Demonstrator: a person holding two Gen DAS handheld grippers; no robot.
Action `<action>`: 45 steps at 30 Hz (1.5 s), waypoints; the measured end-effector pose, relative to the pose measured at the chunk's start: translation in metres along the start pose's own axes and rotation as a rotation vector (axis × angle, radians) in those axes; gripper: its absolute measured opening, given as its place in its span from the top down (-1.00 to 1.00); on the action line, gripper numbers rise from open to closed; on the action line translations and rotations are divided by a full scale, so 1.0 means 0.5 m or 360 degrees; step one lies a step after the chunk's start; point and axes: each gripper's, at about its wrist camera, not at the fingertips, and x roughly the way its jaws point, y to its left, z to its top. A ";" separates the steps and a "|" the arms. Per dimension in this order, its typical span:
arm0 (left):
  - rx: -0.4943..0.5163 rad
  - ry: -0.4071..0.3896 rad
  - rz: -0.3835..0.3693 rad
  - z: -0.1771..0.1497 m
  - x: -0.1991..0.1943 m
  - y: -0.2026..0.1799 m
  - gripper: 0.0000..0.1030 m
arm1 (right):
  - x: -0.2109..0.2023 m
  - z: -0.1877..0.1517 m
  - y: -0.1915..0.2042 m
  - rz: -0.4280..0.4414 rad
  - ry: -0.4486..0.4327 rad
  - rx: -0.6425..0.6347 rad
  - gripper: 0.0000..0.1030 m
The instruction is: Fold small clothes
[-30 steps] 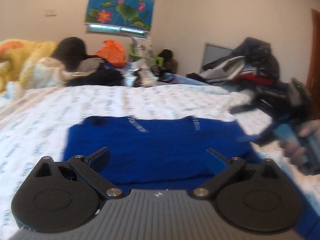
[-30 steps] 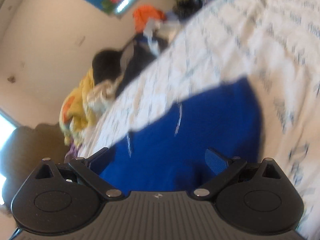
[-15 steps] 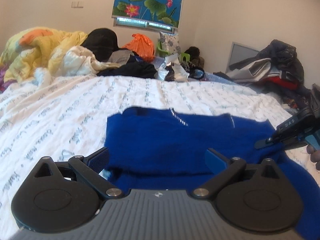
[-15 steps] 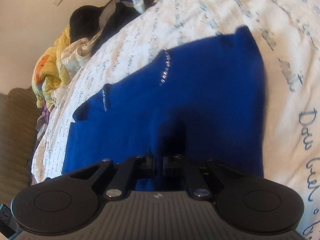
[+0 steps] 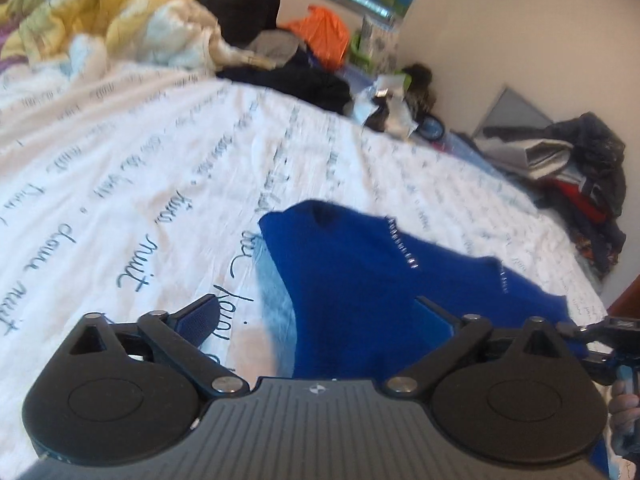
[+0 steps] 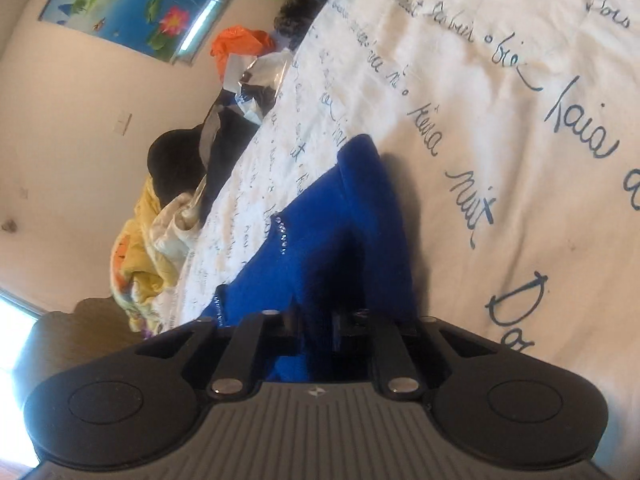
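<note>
A small royal-blue knit garment [image 5: 372, 280] with lines of small rhinestones lies on the white bed sheet [image 5: 140, 184]. My left gripper [image 5: 316, 312] is open, its fingers straddling the garment's near left edge. My right gripper [image 6: 320, 320] is shut on the blue garment [image 6: 320, 224], pinching a fold that rises off the sheet. The right gripper also shows at the right edge of the left wrist view [image 5: 616, 336], at the garment's right end.
The sheet carries blue handwriting print. A yellow quilt [image 5: 100, 8], black and orange clothes [image 5: 320, 32] and crumpled bags lie along the far edge. A pile of dark clothes [image 5: 580, 168] sits at the right by the wall.
The right gripper closed on the garment and lifted a fold. The left gripper shifted left and tilted, now at the garment's left edge, still open.
</note>
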 end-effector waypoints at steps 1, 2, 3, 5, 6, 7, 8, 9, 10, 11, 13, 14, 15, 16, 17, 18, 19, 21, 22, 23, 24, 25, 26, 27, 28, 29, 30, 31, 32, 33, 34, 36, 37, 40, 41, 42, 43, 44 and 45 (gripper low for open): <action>-0.0036 0.0039 0.0029 0.006 0.019 0.006 -0.81 | 0.002 0.006 0.002 -0.0013 0.0033 -0.0002 0.49; -0.0081 0.0073 0.0041 0.011 0.035 0.014 -0.76 | 0.004 0.014 0.008 -0.0022 0.0070 -0.0017 0.49; -0.0082 0.0041 0.0046 0.016 0.037 0.013 -0.64 | 0.007 0.017 0.016 -0.0053 0.0107 -0.0043 0.49; -0.0085 0.0102 0.0050 0.029 0.052 0.007 0.93 | 0.012 0.014 0.034 -0.0106 0.0144 -0.0135 0.52; -0.0120 0.0162 0.0030 0.033 0.060 0.009 0.85 | 0.013 0.012 0.045 -0.0151 0.0157 -0.0204 0.67; -0.0117 0.0157 0.0039 0.038 0.056 0.007 0.88 | 0.012 0.013 0.059 -0.0187 0.0175 -0.0281 0.87; -0.0028 0.0131 0.0061 0.042 0.049 -0.002 0.88 | 0.004 0.012 0.075 -0.0183 0.0176 -0.0362 0.87; 0.0065 0.0111 0.0080 0.045 0.040 -0.011 0.88 | -0.012 0.009 0.091 -0.0167 0.0171 -0.0435 0.87; 0.0146 0.0105 0.0089 0.045 0.033 -0.017 0.87 | -0.022 0.007 0.103 -0.0182 0.0160 -0.0517 0.87; 0.0211 0.0116 0.0118 0.042 0.035 -0.019 0.85 | -0.024 0.000 0.108 -0.0248 0.0154 -0.0650 0.87; 0.0339 0.0138 0.0216 0.029 0.050 -0.023 0.83 | -0.002 -0.007 0.079 -0.0340 0.0234 -0.0708 0.87; 0.0375 0.0122 0.0225 0.022 0.049 -0.023 0.76 | -0.009 -0.008 0.074 -0.0285 0.0201 -0.0691 0.79; 0.0389 0.0116 0.0238 0.020 0.042 -0.022 0.66 | -0.012 -0.005 0.076 -0.0280 0.0211 -0.0663 0.76; 0.0389 0.0108 0.0252 0.018 0.030 -0.024 0.58 | -0.022 0.001 0.078 -0.0273 0.0214 -0.0622 0.64; 0.0397 0.0082 0.0281 0.016 0.014 -0.029 0.26 | -0.033 0.009 0.080 -0.0248 0.0197 -0.0582 0.43; 0.0437 0.0024 0.0309 0.009 -0.009 -0.039 0.10 | -0.049 0.020 0.081 -0.0198 0.0137 -0.0539 0.33; 0.0502 -0.0051 0.0294 -0.002 -0.033 -0.053 -0.16 | -0.062 0.028 0.081 -0.0160 0.0076 -0.0508 0.15; 0.0637 -0.0155 0.0199 -0.022 -0.073 -0.087 -0.34 | -0.073 0.046 0.084 -0.0098 0.0028 -0.0442 0.04; 0.0699 -0.0175 0.0111 -0.035 -0.085 -0.106 -0.36 | -0.067 0.056 0.088 -0.0089 0.0046 -0.0428 0.04; 0.0761 -0.0168 0.0034 -0.048 -0.090 -0.122 -0.41 | -0.057 0.062 0.095 -0.0112 0.0059 -0.0438 0.04; 0.0832 -0.0143 -0.0027 -0.062 -0.088 -0.139 -0.42 | -0.046 0.064 0.102 -0.0142 0.0070 -0.0458 0.04; 0.0899 -0.0103 -0.0055 -0.081 -0.076 -0.153 -0.43 | -0.027 0.066 0.109 -0.0189 0.0109 -0.0476 0.04; 0.0935 -0.0054 -0.0061 -0.096 -0.061 -0.160 -0.42 | -0.006 0.063 0.112 -0.0253 0.0166 -0.0490 0.05; 0.0934 0.0014 -0.0064 -0.106 -0.044 -0.160 -0.39 | 0.019 0.055 0.111 -0.0318 0.0219 -0.0521 0.06; 0.0904 0.0119 -0.0060 -0.114 -0.020 -0.154 -0.36 | 0.033 0.047 0.112 -0.0350 0.0240 -0.0571 0.27; 0.0907 0.0085 -0.0030 -0.122 -0.017 -0.149 -0.37 | 0.037 0.036 0.119 -0.0396 0.0228 -0.0647 0.81; 0.0911 0.0076 -0.0017 -0.125 -0.019 -0.145 -0.37 | 0.036 0.031 0.129 -0.0435 0.0209 -0.0695 0.91; 0.0877 0.0093 -0.0024 -0.123 -0.020 -0.131 -0.40 | 0.018 0.022 0.138 -0.0382 0.0145 -0.0744 0.91; 0.0850 0.0098 -0.0035 -0.123 -0.022 -0.121 -0.41 | -0.001 0.018 0.138 -0.0278 0.0081 -0.0767 0.91; 0.0852 0.0090 -0.0042 -0.125 -0.025 -0.115 -0.41 | -0.006 0.017 0.125 -0.0272 0.0065 -0.0750 0.91; 0.0863 0.0087 -0.0038 -0.127 -0.028 -0.112 -0.41 | 0.002 0.019 0.103 -0.0332 0.0104 -0.0707 0.89; 0.0861 0.0093 -0.0020 -0.123 -0.040 -0.109 -0.41 | -0.004 0.024 0.060 -0.0273 0.0123 -0.0538 0.88; 0.0857 0.0084 -0.0030 -0.124 -0.052 -0.106 -0.40 | -0.022 0.027 0.051 -0.0219 0.0088 -0.0427 0.80; 0.0861 0.0080 -0.0040 -0.131 -0.069 -0.103 -0.48 | -0.050 0.022 0.063 -0.0102 0.0090 -0.0342 0.14; 0.0865 0.0086 -0.0031 -0.135 -0.068 -0.101 -0.50 | -0.050 0.019 0.071 -0.0110 0.0104 -0.0361 -0.17; 0.0868 0.0095 -0.0019 -0.139 -0.064 -0.102 -0.51 | -0.046 0.016 0.078 -0.0130 0.0121 -0.0378 -0.20; 0.0866 0.0102 -0.0005 -0.142 -0.062 -0.103 -0.54 | -0.039 0.015 0.083 -0.0155 0.0158 -0.0395 -0.19; 0.0860 0.0093 0.0000 -0.144 -0.062 -0.103 -0.56 | -0.029 0.015 0.086 -0.0186 0.0191 -0.0402 -0.17; 0.0852 0.0093 0.0002 -0.144 -0.064 -0.106 -0.58 | -0.018 0.013 0.088 -0.0205 0.0224 -0.0410 -0.10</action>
